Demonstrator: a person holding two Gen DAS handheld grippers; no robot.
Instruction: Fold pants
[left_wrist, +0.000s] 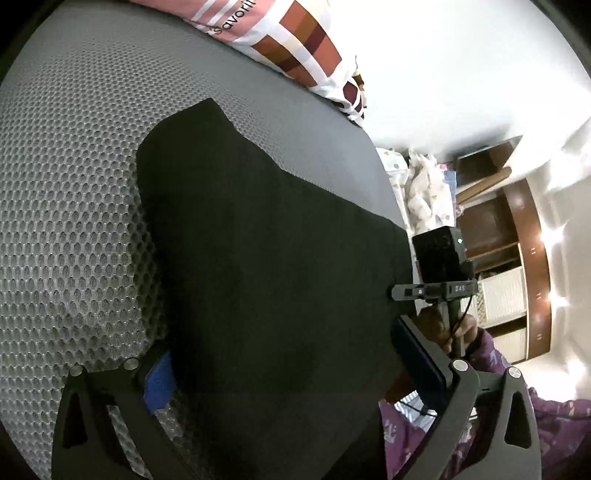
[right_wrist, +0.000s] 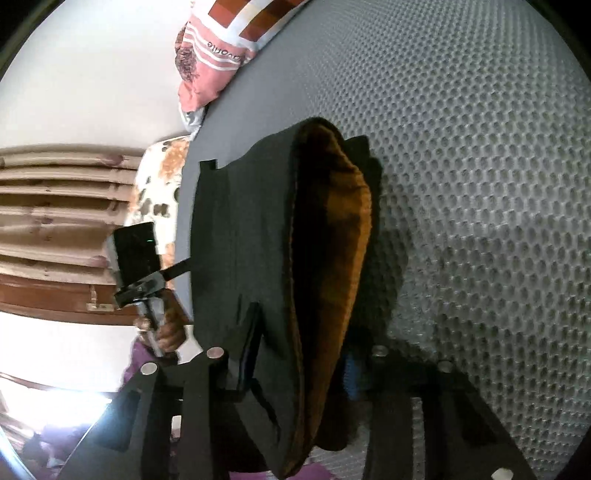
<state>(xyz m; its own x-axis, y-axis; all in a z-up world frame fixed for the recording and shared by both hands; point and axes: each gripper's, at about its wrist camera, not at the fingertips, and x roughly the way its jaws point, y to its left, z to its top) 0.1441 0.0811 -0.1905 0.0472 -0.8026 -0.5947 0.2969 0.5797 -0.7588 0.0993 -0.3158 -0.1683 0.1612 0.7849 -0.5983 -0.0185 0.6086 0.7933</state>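
Observation:
Black pants (left_wrist: 266, 258) lie on a grey honeycomb-mesh mattress (left_wrist: 74, 184). My left gripper (left_wrist: 288, 373) stands wide open astride their near end, its blue pad (left_wrist: 159, 384) at one edge and its dark pad (left_wrist: 417, 358) at the other. In the right wrist view the pants (right_wrist: 240, 221) are bunched up, showing a brown fleece lining (right_wrist: 332, 240). My right gripper (right_wrist: 299, 358) is shut on this bunch, one pad (right_wrist: 249, 343) on the black outer cloth and the blue pad (right_wrist: 351, 376) behind the fold. A hand (left_wrist: 439, 328) holds it at the pants' right edge.
A pink, brown and white striped pillow (left_wrist: 295, 48) lies at the mattress's far edge. Past the mattress edge are a patterned cloth (left_wrist: 424, 184) and wooden shelving (left_wrist: 491, 221). A purple sleeve (left_wrist: 535, 424) sits close to my left gripper. The grey mesh (right_wrist: 480, 147) stretches wide beside the pants.

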